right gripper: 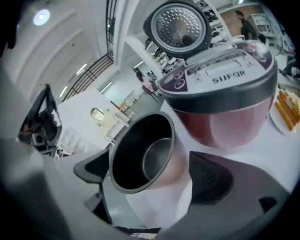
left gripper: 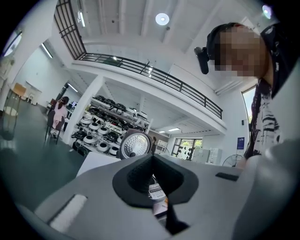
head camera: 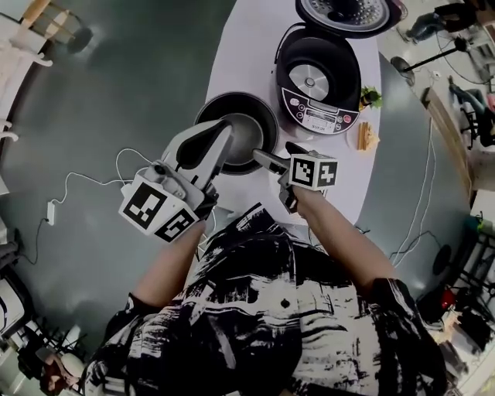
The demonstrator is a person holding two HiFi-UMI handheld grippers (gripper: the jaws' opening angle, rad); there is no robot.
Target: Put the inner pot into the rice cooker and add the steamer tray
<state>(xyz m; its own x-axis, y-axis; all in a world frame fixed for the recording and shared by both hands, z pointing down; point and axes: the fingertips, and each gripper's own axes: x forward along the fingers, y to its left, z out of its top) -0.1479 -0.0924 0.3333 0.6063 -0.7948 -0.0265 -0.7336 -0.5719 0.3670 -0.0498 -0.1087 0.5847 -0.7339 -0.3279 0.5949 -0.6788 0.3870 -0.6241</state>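
The table (head camera: 247, 46) carries the cooker (head camera: 317, 77) with its lid (head camera: 344, 11) raised and the heating plate exposed. The pot (head camera: 247, 131) stands upright on the table just beside the cooker, on the person's side, outside the cavity. The left gripper (head camera: 226, 130) sits above the pot's left rim; its jaws are pressed together with nothing between them. The right gripper (head camera: 271, 155) is at the pot's right side; its jaws are spread wide with the pot between them. Contact between pads and pot wall cannot be determined. A plant (head camera: 370, 97) stands right of the cooker.
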